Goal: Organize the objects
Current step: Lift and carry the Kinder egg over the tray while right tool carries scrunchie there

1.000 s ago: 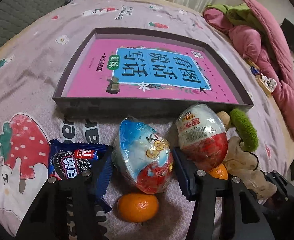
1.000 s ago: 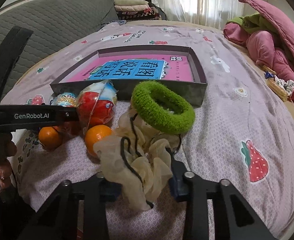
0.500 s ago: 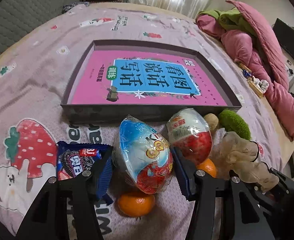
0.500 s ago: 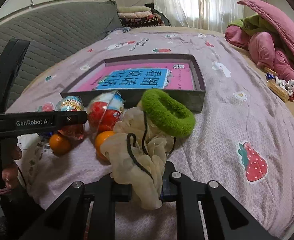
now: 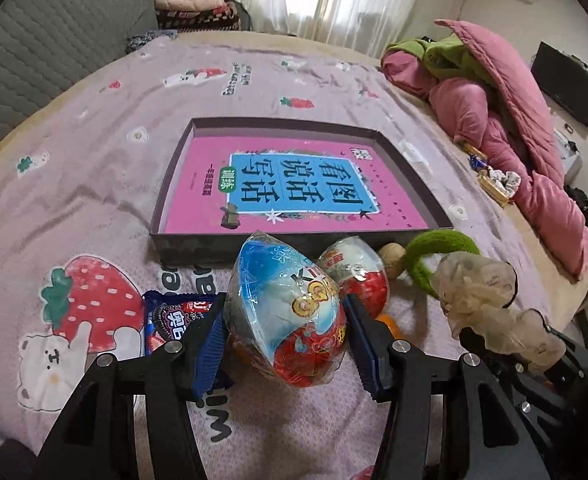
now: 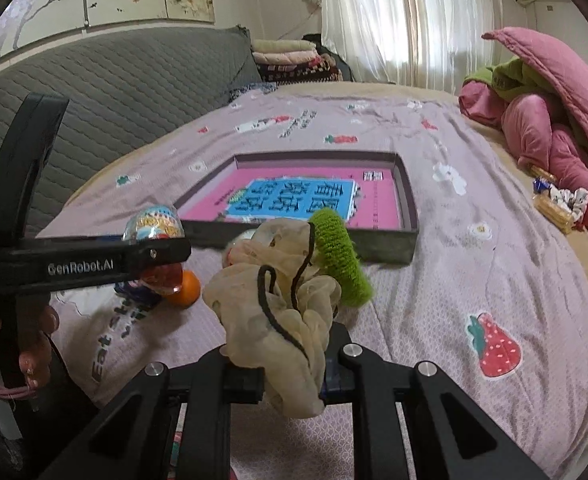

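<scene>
My left gripper (image 5: 286, 344) is shut on a blue and red wrapped egg toy (image 5: 284, 312) and holds it above the bedspread. It also shows in the right wrist view (image 6: 154, 220). My right gripper (image 6: 294, 376) is shut on a beige scrunchie (image 6: 278, 304), lifted off the bed, also seen in the left wrist view (image 5: 482, 300). A shallow grey box (image 5: 190, 168) with a pink book (image 5: 294, 184) in it lies ahead. A second red egg toy (image 5: 354, 272), a green hair band (image 5: 434, 252), an Oreo pack (image 5: 174, 316) and an orange (image 6: 186, 288) lie in front of the box.
A pile of pink and green quilts (image 5: 514, 120) lies on the bed's right side. A small snack pack (image 6: 554, 208) lies near it. A grey padded headboard (image 6: 114, 92) is on the left, with folded blankets (image 6: 290, 60) at the back.
Both grippers have risen and pulled back from the box. The egg toy and the scrunchie went up with them, off the bedspread.
</scene>
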